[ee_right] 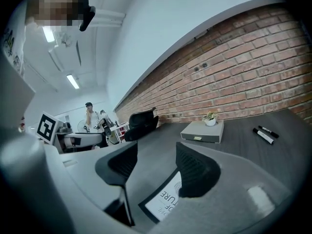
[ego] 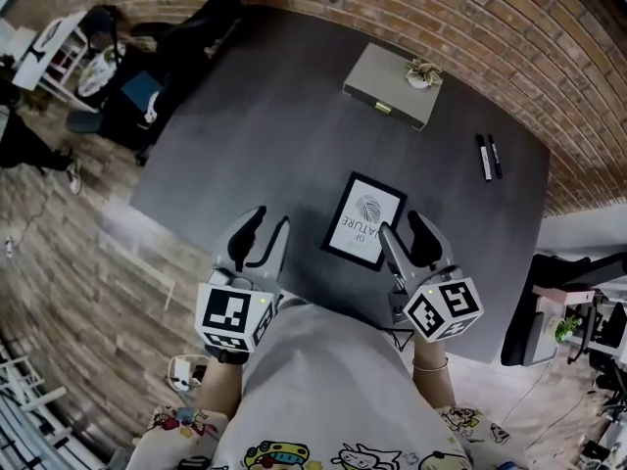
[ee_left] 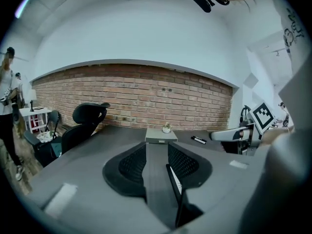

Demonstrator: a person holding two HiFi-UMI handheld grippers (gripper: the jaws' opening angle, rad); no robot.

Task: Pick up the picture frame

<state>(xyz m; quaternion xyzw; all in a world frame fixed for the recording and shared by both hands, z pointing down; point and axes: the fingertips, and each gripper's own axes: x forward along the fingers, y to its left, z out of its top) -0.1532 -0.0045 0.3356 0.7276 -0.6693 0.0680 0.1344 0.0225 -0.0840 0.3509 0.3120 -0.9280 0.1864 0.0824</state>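
Observation:
The picture frame (ego: 364, 220) has a black border and a white print, and lies flat on the dark grey table (ego: 255, 135) just in front of me. My left gripper (ego: 263, 235) hovers to its left, open, with nothing between its jaws (ee_left: 157, 167). To the frame's right my right gripper (ego: 409, 243) is also open and empty. In the right gripper view the frame (ee_right: 163, 201) shows low between the jaws, partly under the right one, with that gripper (ee_right: 156, 167) apart from it. Neither gripper touches the frame.
A flat grey box (ego: 392, 84) with a small potted plant (ego: 423, 72) sits at the table's far side. Two markers (ego: 489, 157) lie at the right. A black office chair (ego: 211, 13) stands by the brick wall (ego: 441, 8). A person (ee_left: 7, 111) stands far left.

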